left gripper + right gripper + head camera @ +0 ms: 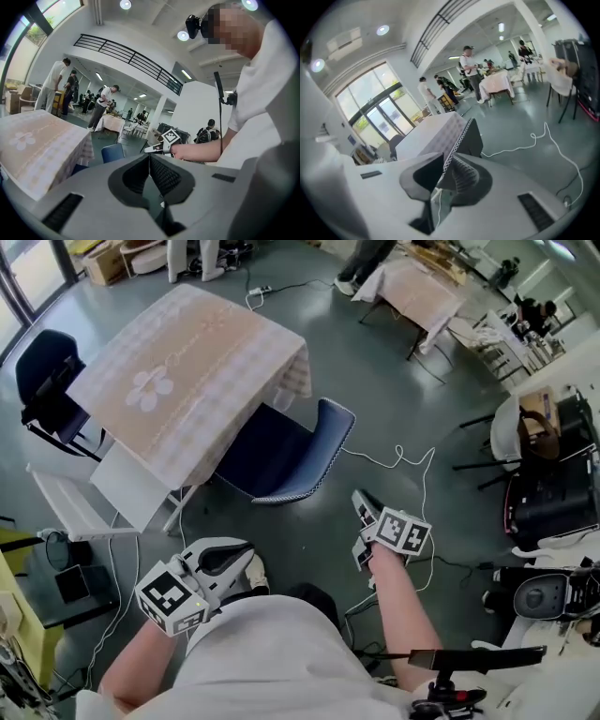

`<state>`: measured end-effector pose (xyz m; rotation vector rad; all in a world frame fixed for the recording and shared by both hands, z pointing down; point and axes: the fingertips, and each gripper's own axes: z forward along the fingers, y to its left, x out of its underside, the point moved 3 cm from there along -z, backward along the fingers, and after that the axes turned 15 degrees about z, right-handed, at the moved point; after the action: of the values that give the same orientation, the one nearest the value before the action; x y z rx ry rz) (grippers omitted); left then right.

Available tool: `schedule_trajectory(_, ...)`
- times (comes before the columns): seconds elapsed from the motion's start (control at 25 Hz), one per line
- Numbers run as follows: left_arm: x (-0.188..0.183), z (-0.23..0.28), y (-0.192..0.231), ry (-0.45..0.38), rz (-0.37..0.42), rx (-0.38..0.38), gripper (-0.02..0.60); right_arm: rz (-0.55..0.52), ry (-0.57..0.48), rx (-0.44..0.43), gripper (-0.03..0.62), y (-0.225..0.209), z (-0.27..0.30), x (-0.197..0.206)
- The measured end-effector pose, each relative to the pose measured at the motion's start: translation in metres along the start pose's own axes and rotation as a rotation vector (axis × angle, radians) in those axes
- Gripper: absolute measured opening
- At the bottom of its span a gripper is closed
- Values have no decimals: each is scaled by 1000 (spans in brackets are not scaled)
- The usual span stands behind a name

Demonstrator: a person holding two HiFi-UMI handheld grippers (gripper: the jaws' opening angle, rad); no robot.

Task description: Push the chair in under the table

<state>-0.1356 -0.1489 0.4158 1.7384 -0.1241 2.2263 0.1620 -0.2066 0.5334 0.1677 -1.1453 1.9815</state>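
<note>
A blue chair stands with its seat partly under the cloth-covered table, its back toward me. My right gripper hovers a short way behind the chair back, apart from it, with its jaws slightly apart and nothing between them. In the right gripper view the chair and the table lie straight ahead. My left gripper is close to my body, shut and empty. In the left gripper view I see the chair, the table and the right gripper.
A white cable snakes over the floor right of the chair. A dark chair and a white bench stand left of the table. Another table is at the back, chairs and equipment at the right.
</note>
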Motion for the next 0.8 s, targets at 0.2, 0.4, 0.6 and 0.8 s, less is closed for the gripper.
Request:
schedule_trajectory(0.2, -13, 29, -36, 4, 49, 78, 11, -321, 85, -86, 12, 31, -80, 56)
schedule_trajectory(0.4, -17, 48, -84, 6, 70, 138, 10, -511, 76, -146, 12, 45, -146, 98)
schedule_trajectory(0.6, -9, 61, -145, 38, 78, 134, 9, -517, 78, -233, 12, 39, -196, 132)
schedule_trajectory(0.8, 0, 51, -206, 69, 96, 110, 10, -532, 78, -288, 12, 29, -234, 167)
